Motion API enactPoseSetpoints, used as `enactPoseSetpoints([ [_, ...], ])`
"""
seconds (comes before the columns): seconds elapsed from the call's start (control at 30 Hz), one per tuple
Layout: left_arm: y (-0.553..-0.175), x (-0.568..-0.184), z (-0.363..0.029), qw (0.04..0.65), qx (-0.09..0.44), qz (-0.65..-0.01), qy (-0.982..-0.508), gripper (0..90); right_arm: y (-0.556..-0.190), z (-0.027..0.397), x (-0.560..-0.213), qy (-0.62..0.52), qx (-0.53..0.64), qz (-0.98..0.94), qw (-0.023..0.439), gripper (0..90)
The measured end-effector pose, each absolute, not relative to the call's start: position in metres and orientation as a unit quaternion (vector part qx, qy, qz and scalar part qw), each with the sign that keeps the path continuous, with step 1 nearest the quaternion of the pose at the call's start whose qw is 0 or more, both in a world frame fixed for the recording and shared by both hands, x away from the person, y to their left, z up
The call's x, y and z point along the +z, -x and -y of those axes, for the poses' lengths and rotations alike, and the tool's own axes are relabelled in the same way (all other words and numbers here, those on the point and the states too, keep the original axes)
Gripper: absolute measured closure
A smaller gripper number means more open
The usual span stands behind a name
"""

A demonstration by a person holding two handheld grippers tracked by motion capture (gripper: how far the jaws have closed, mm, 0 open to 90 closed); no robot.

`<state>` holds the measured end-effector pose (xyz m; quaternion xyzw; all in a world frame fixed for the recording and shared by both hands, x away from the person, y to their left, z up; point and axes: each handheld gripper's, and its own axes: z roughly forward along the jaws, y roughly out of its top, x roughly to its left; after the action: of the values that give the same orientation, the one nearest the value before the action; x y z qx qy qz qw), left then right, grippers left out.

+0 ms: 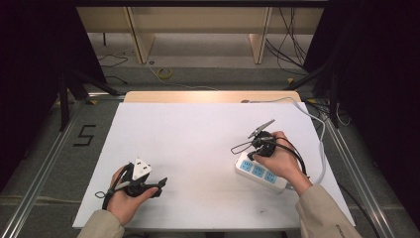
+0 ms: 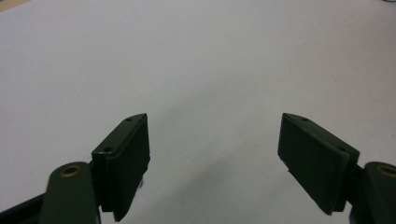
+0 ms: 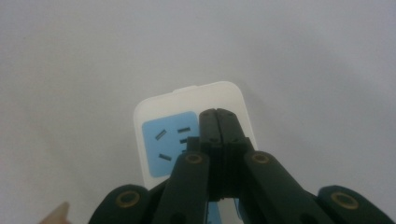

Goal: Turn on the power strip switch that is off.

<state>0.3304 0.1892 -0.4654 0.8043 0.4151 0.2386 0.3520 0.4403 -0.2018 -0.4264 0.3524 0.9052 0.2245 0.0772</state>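
Observation:
A white power strip (image 1: 260,171) with blue socket faces lies at the right of the white table (image 1: 198,129). My right gripper (image 1: 253,155) is over its near-left end, jaws pressed together with nothing between them. In the right gripper view the shut tips of the right gripper (image 3: 218,112) lie over the right edge of the end blue socket (image 3: 163,140) of the power strip (image 3: 187,95); whether they touch it I cannot tell. My left gripper (image 1: 160,186) rests low at the front left, pointing right. In its own view the left gripper (image 2: 214,135) is open over bare table.
The strip's white cable (image 1: 322,144) loops from its right end up along the table's right side to the far edge. A thin wire loop (image 1: 240,148) lies just left of the right gripper. Beyond the table are floor cables and wooden legs.

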Motion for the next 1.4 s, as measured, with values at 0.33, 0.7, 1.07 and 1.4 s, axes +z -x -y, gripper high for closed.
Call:
enactPoseSetpoints([
  [0.33,-0.33,-0.466,-0.189,0.351,0.237,-0.416,-0.805,25.0,-0.424,0.21,-0.421,-0.347,0.247,-0.901,0.076,90.0],
  [0.7,-0.33,-0.467,-0.188,0.352,0.234,-0.416,-0.805,25.1,-0.404,0.218,-0.422,-0.346,0.27,-0.896,0.071,87.1],
  [1.07,-0.33,-0.468,-0.189,0.353,0.229,-0.42,-0.804,25.0,-0.378,0.225,-0.428,-0.339,0.301,-0.889,0.062,81.3],
  [1.4,-0.331,-0.471,-0.192,0.352,0.225,-0.428,-0.801,24.9,-0.351,0.232,-0.437,-0.33,0.334,-0.88,0.075,71.1],
])
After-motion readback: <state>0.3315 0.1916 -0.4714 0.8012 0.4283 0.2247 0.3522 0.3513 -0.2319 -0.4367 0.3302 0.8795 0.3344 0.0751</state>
